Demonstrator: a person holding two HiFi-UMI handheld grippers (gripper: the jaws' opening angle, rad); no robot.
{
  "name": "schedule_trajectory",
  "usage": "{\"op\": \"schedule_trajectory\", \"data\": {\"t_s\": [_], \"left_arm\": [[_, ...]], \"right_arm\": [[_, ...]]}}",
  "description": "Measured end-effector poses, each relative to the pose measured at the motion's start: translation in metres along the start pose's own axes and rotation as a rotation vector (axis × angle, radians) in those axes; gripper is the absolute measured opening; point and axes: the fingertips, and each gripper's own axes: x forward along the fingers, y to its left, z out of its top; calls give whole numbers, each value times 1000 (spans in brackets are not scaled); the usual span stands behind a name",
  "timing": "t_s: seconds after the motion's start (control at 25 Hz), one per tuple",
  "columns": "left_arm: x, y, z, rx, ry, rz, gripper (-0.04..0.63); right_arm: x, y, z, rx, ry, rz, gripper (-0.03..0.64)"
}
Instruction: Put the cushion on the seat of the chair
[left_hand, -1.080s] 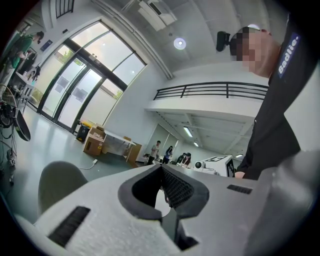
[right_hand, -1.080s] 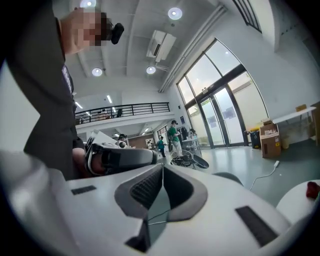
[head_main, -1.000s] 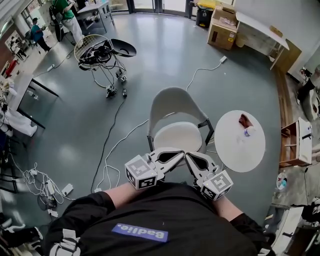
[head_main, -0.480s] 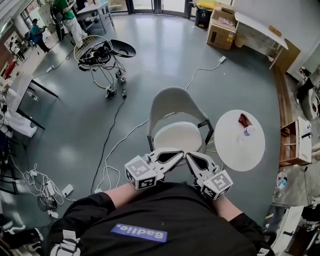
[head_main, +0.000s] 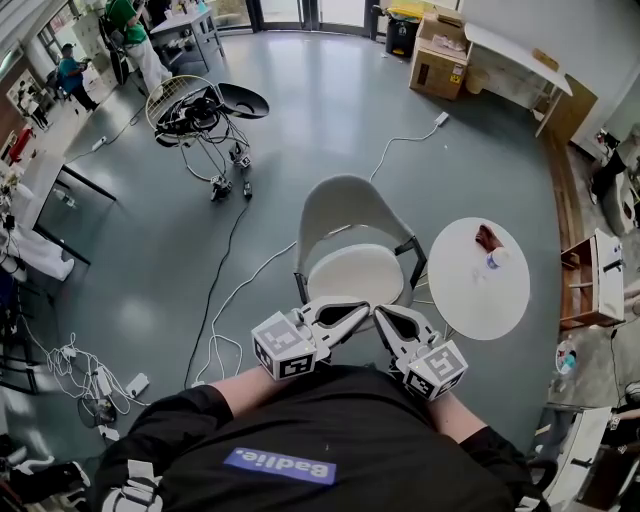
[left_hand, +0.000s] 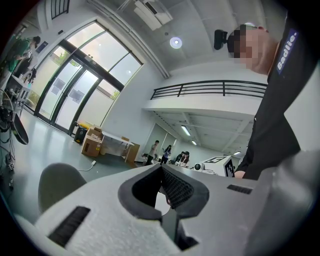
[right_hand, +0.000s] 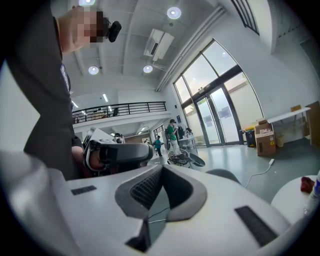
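The chair (head_main: 345, 215) stands right in front of me, with a pale grey back and black legs. A whiter round pad (head_main: 355, 274), which looks like the cushion, lies flat on its seat. My left gripper (head_main: 362, 311) and right gripper (head_main: 379, 313) are held close to my body, tips nearly meeting above the seat's near edge. Both are shut with nothing between their jaws. In the left gripper view the left gripper (left_hand: 161, 166) has its tips together and the chair back (left_hand: 57, 182) shows at the left. The right gripper view shows the right gripper (right_hand: 161, 168) shut as well.
A round white table (head_main: 470, 300) stands just right of the chair, with a bottle (head_main: 495, 260) and a small brown thing on it. Cables (head_main: 225, 290) trail over the grey floor at the left. A tipped chair and wire frame (head_main: 200, 105) lie farther off. A wooden shelf (head_main: 590, 285) stands at the right.
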Motion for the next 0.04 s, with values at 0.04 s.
{"op": "schedule_trajectory", "data": {"t_s": [0.04], "left_arm": [[1, -1, -1, 1, 1, -2, 15]], "right_arm": [[-2, 0, 0, -1, -2, -2, 29]]}}
